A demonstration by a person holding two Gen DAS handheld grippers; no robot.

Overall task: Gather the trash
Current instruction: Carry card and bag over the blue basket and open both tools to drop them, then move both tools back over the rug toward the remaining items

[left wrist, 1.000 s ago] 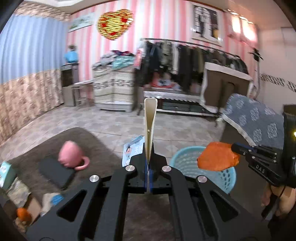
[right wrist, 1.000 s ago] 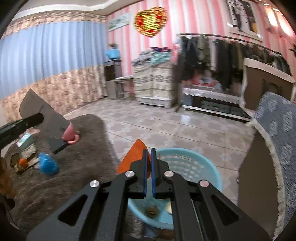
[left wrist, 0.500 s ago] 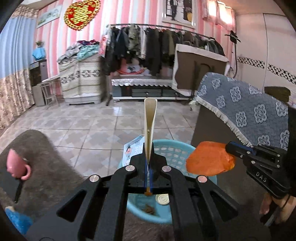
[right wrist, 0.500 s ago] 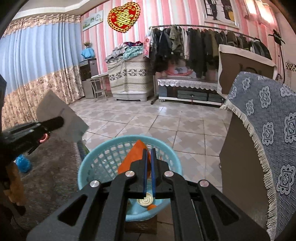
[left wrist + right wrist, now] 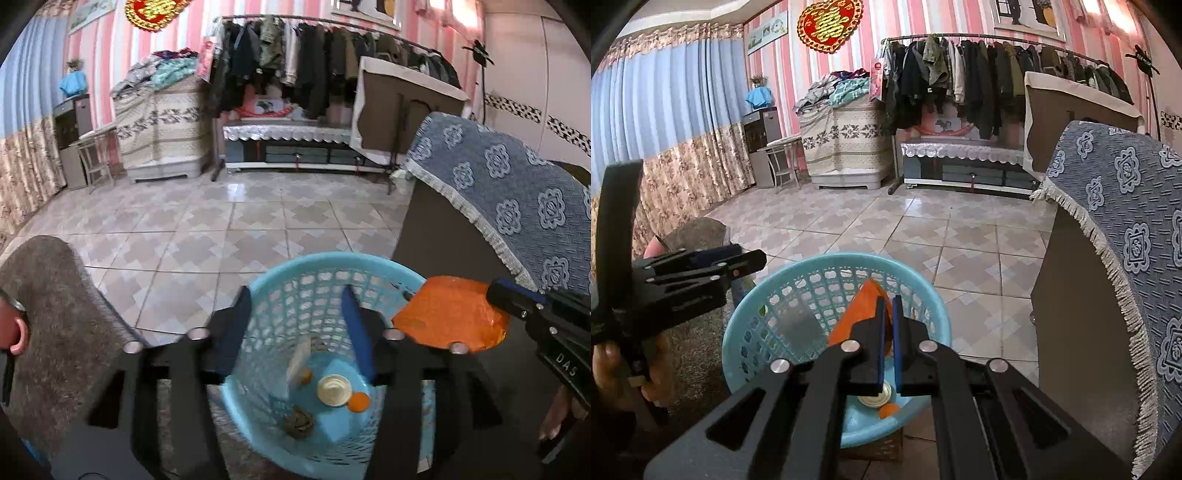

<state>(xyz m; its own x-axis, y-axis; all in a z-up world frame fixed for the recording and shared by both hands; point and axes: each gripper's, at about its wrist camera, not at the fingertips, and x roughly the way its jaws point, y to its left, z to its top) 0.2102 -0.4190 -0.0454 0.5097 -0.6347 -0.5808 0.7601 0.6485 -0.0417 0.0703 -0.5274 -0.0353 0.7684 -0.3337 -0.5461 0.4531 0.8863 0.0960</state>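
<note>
- The left tongs (image 5: 295, 325) have just been opening over the blue basket (image 5: 332, 266); nothing is between them, and the card (image 5: 297, 363) is inside the basket.
- The right tongs (image 5: 888, 328) are shut on the orange wrapper (image 5: 448, 317), above the basket.
- This wrapper is not yet dropped; I judge it is the next step.

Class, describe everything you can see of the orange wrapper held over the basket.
The orange wrapper is a flat, glossy, crinkled piece, plastic by the look of it, bright orange with a darker lower edge. The right hand-held gripper is shut on one edge, holding it above the light blue basket, near the rim. It touches nothing else visible and hangs clear of the trash inside.
</note>
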